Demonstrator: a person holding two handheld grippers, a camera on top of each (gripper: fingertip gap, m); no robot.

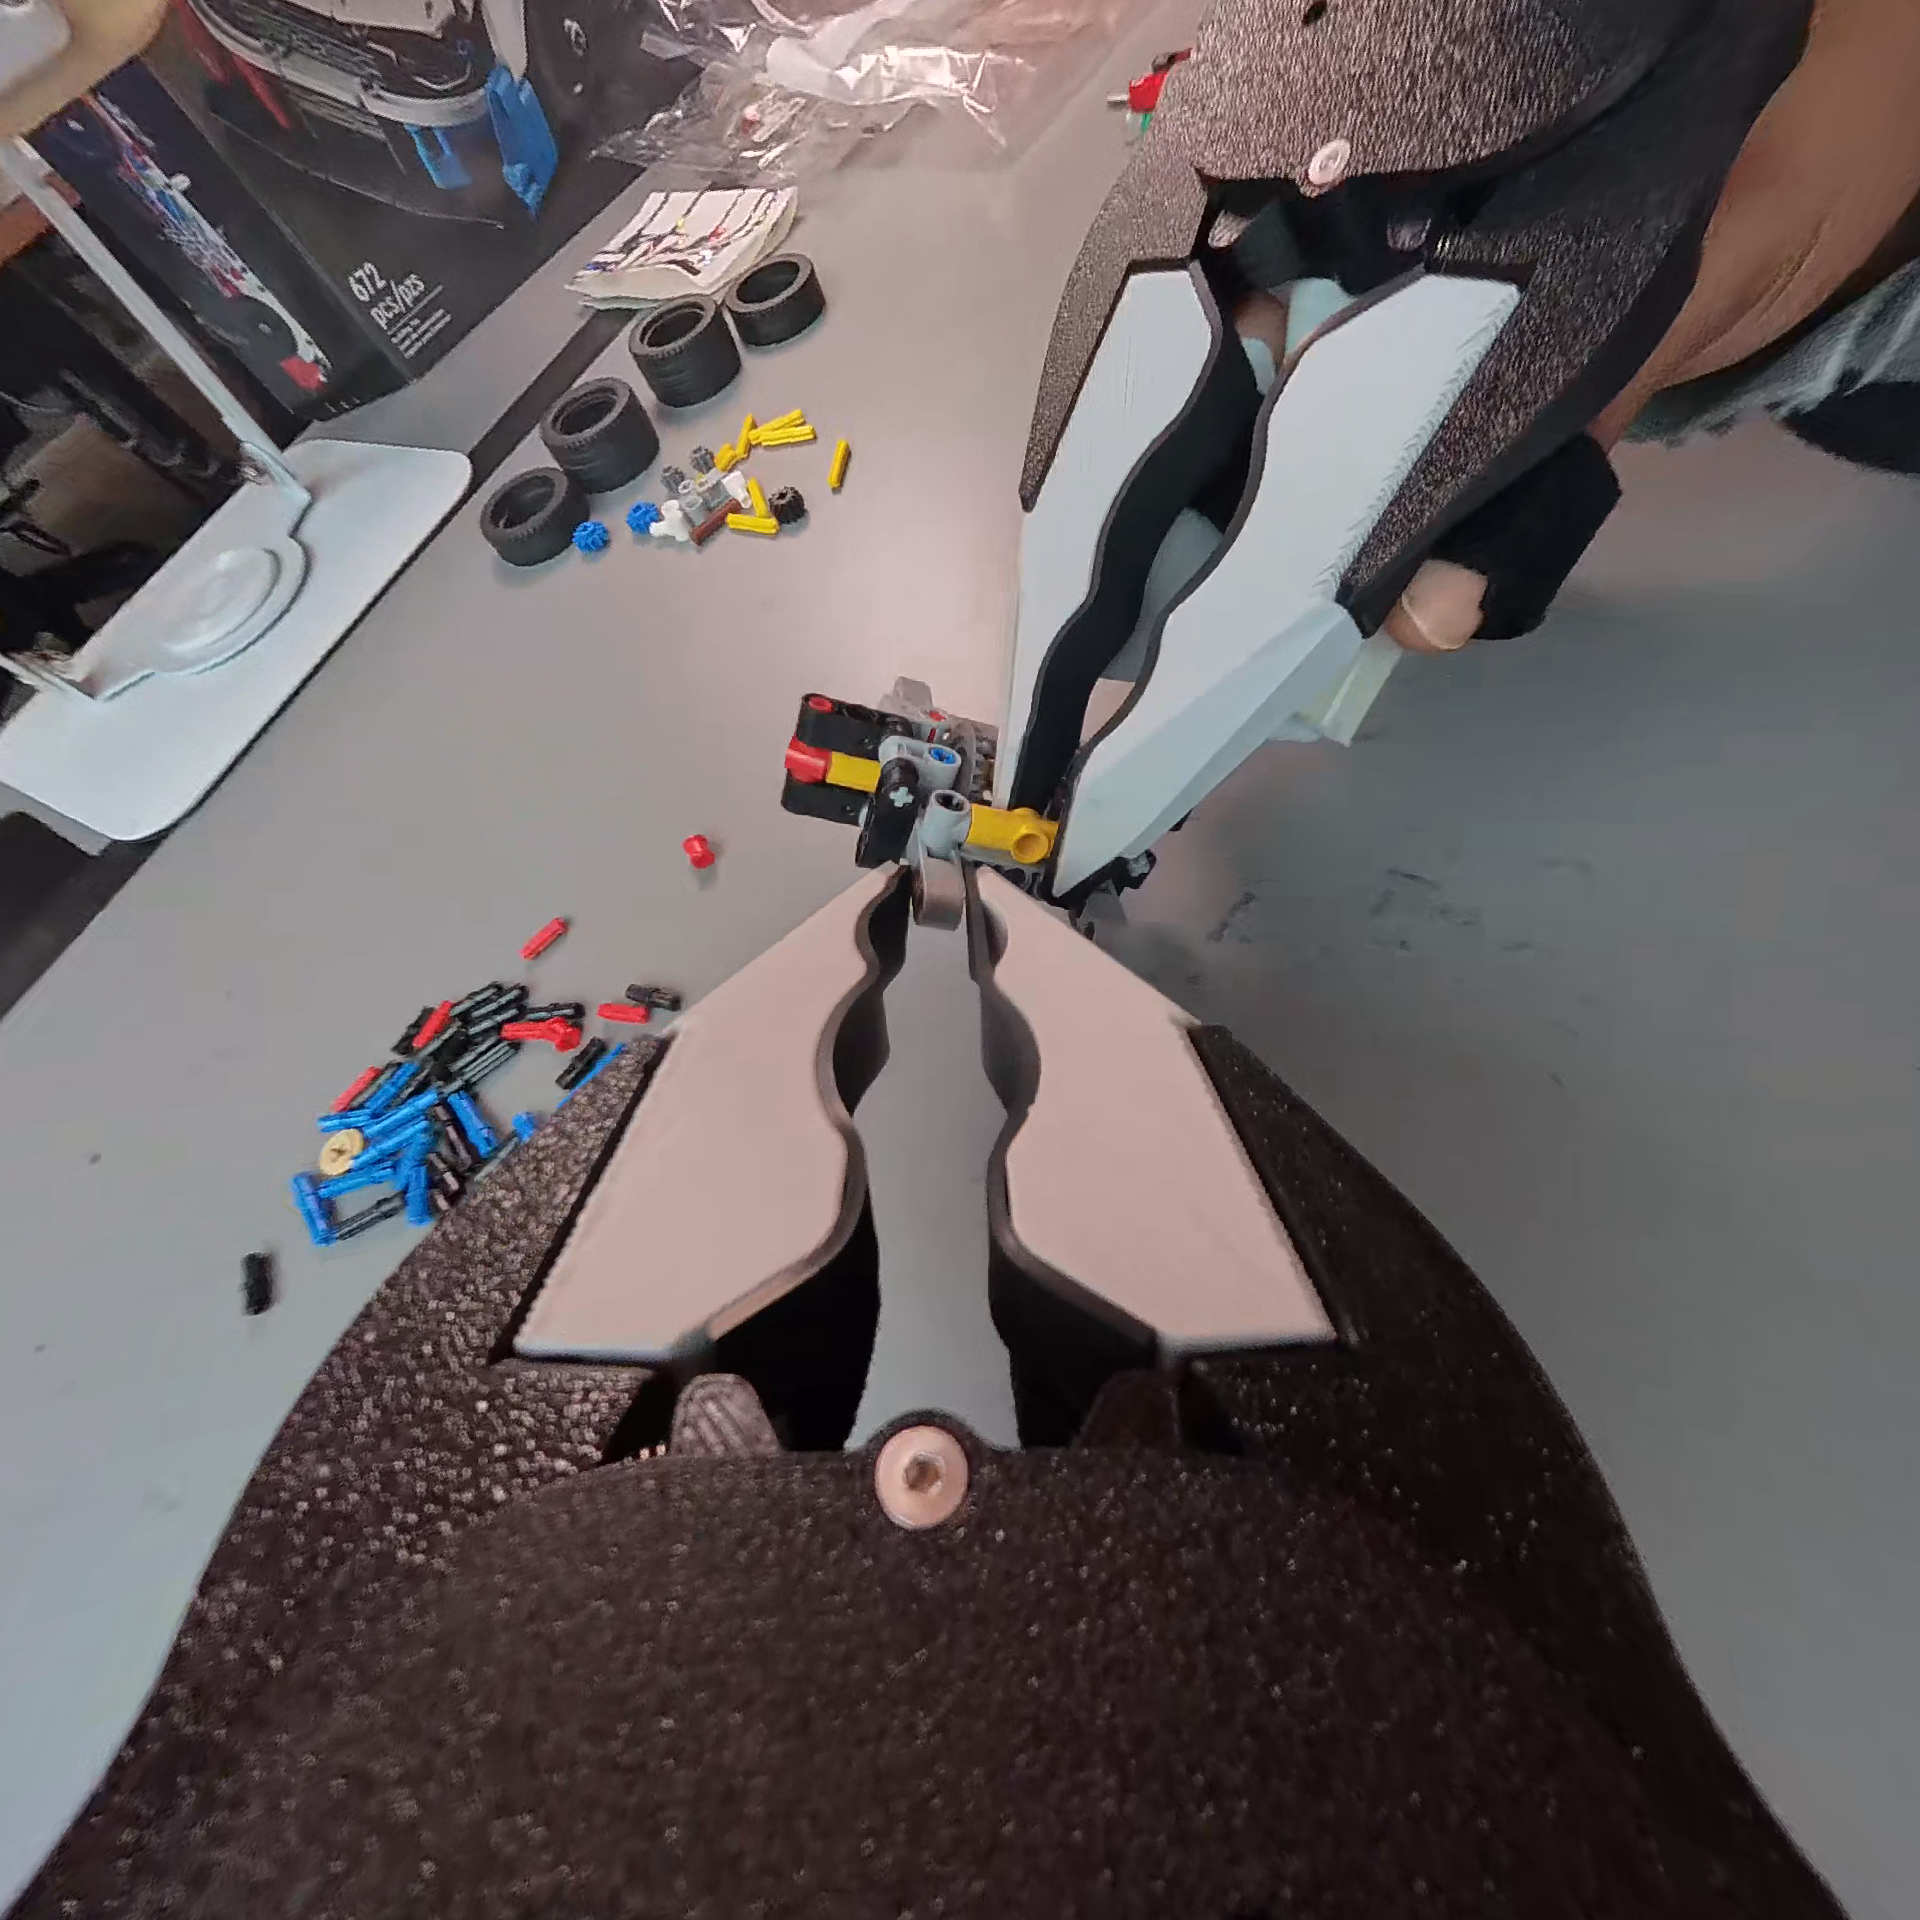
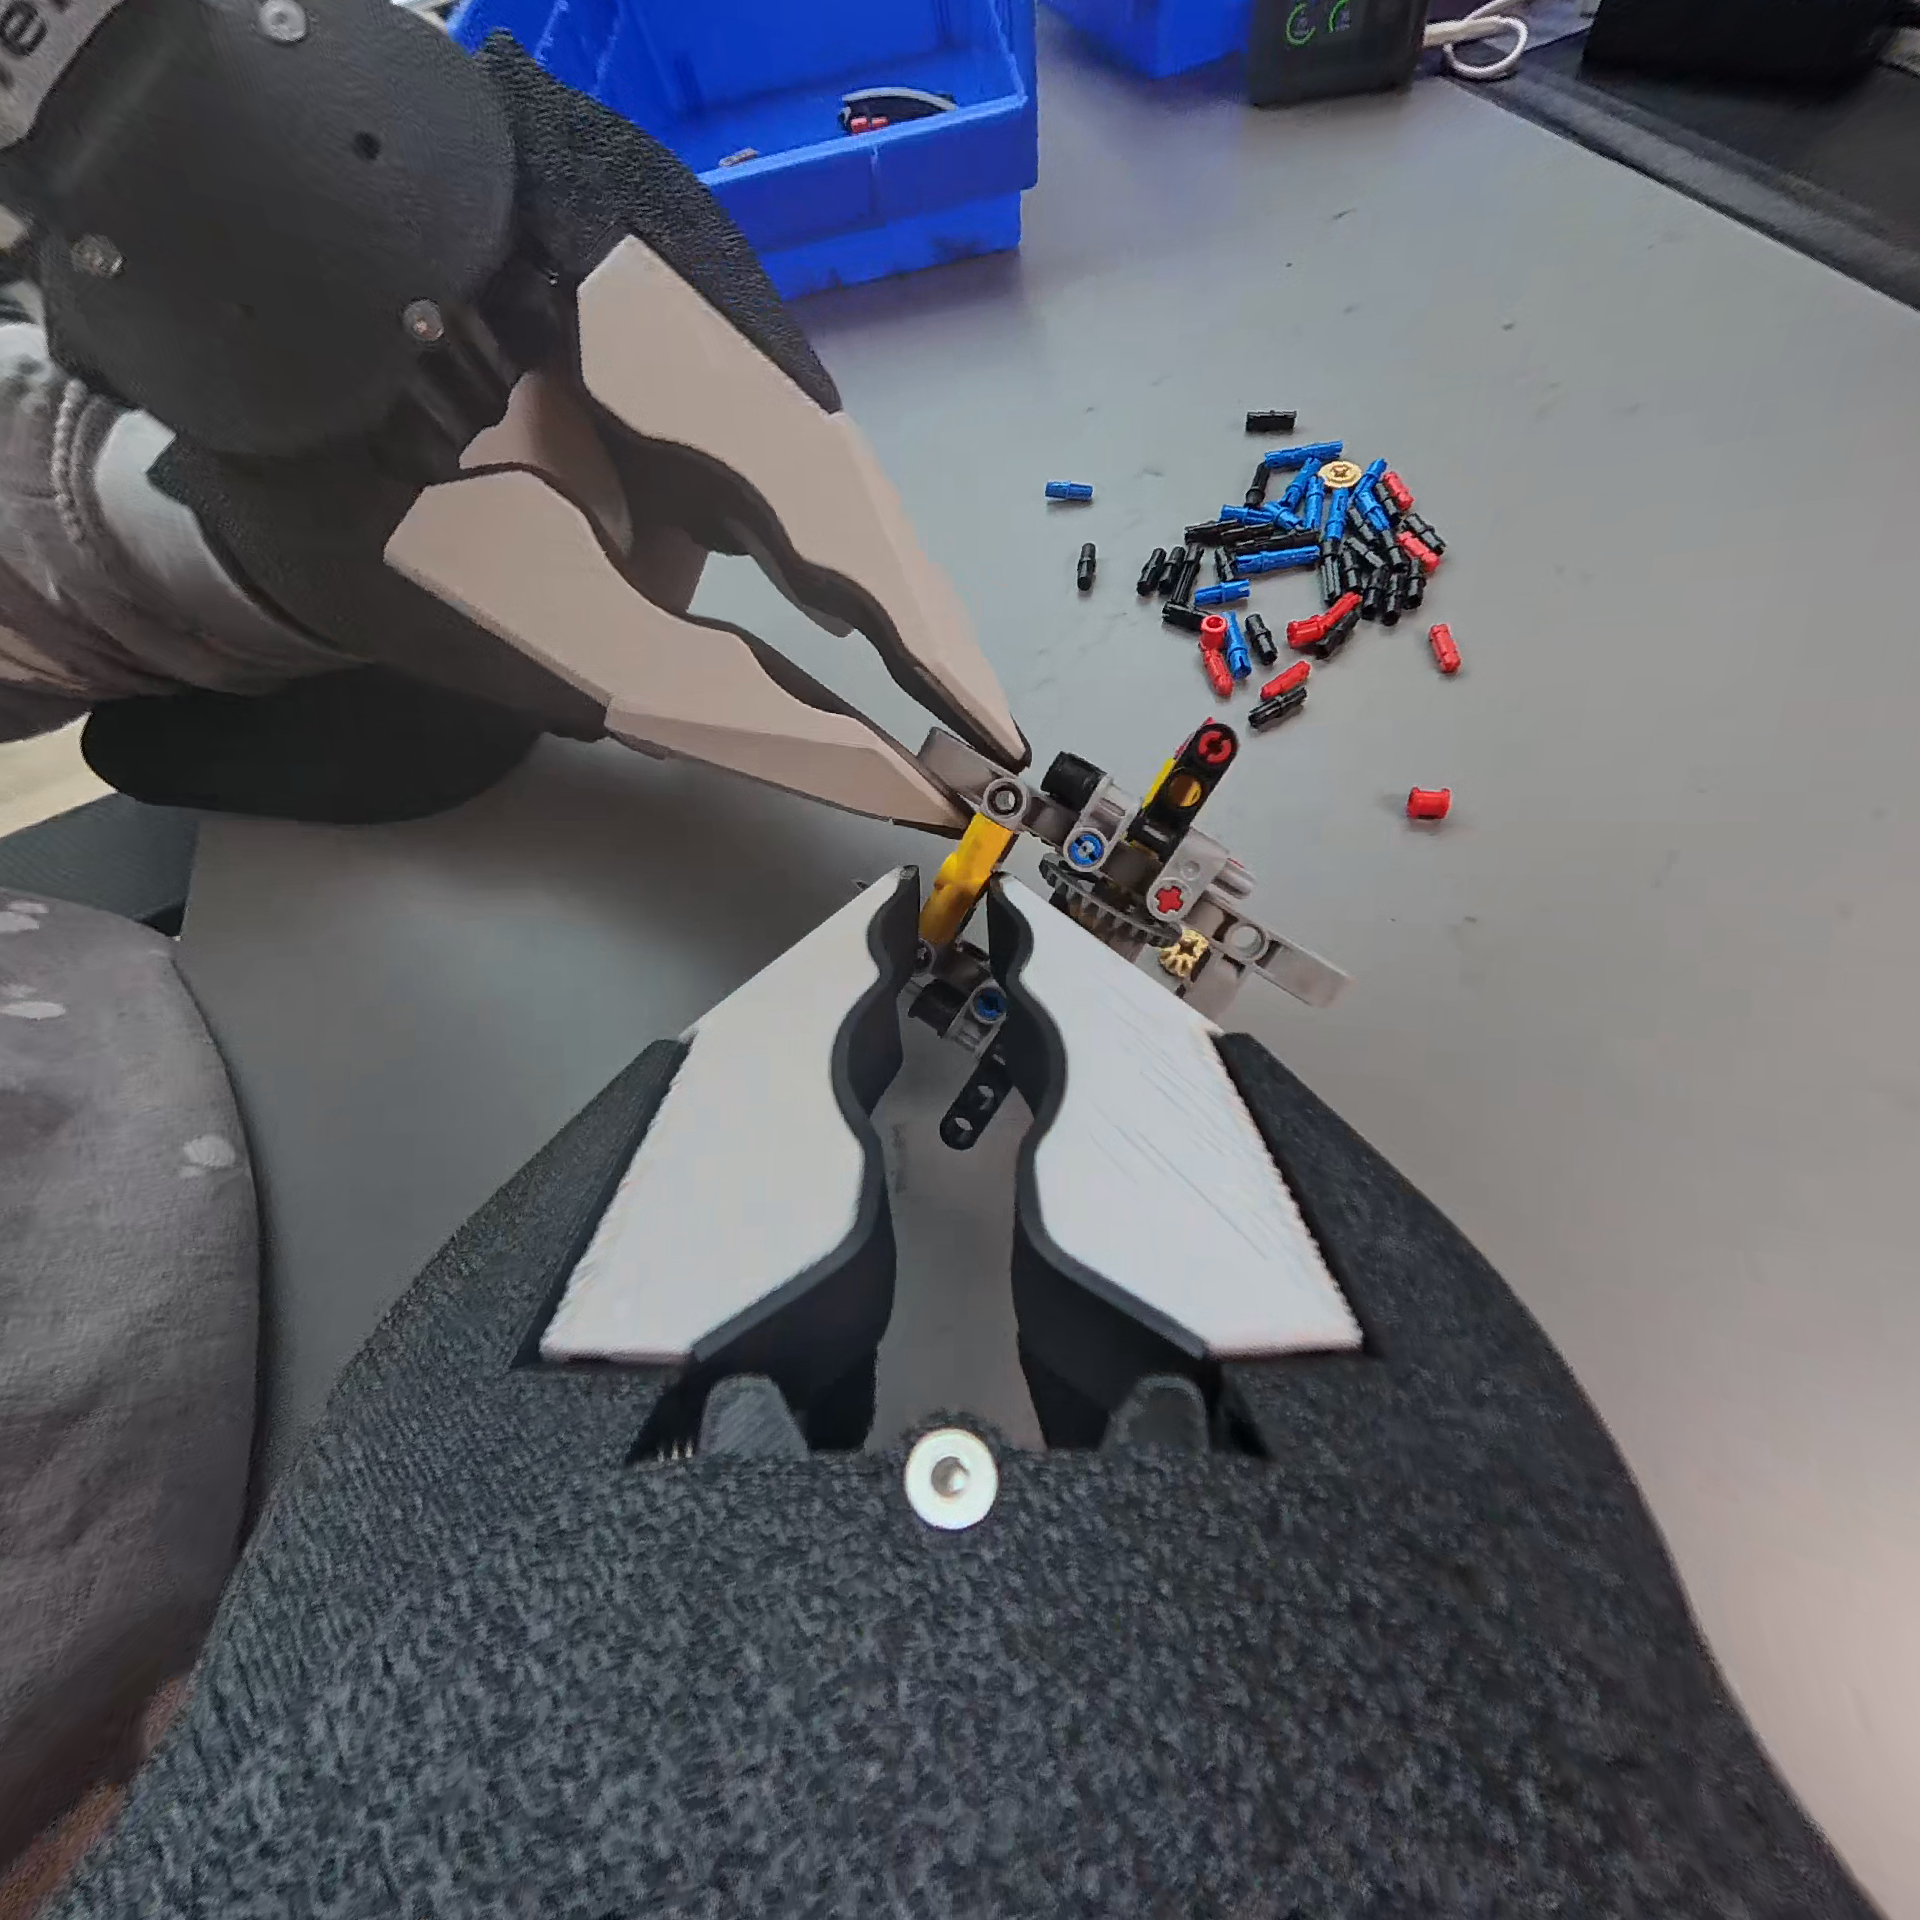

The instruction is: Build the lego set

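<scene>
Both grippers are on the model [image 1: 894, 774] at mid-table [image 1: 1558, 1039], a small knot of black, grey and yellow beams with a gear underneath. The left gripper [image 1: 932, 883] has its tips nearly together, pinching a grey beam [image 1: 940, 902] that sticks out of the model's near end. The right gripper [image 2: 951, 888] comes in from the other side, its jaws closed to a narrow gap around a yellow piece [image 2: 961, 873] of the model; a black beam [image 2: 975, 1107] hangs between its fingers lower down.

Left of the model lies a single red bush [image 1: 701, 850], and farther left a pile of pins [image 1: 447, 1101], blue, black and red, with one tan disc in it. Beyond the model sit four tyres [image 1: 665, 400] in a loose row, with a scatter of yellow and grey bits [image 1: 743, 483] just beside them. Behind the tyres lies a sheet [image 1: 691, 244], then the box [image 1: 343, 187], which carries printed writing, a piece count among it. Crumpled clear bags [image 1: 862, 73] lie to the box's right. A white lamp base [image 1: 229, 603] stands well left of the tyres. On the model's far side in the right wrist view, a blue bin [image 2: 831, 135] sits well back on the table.
</scene>
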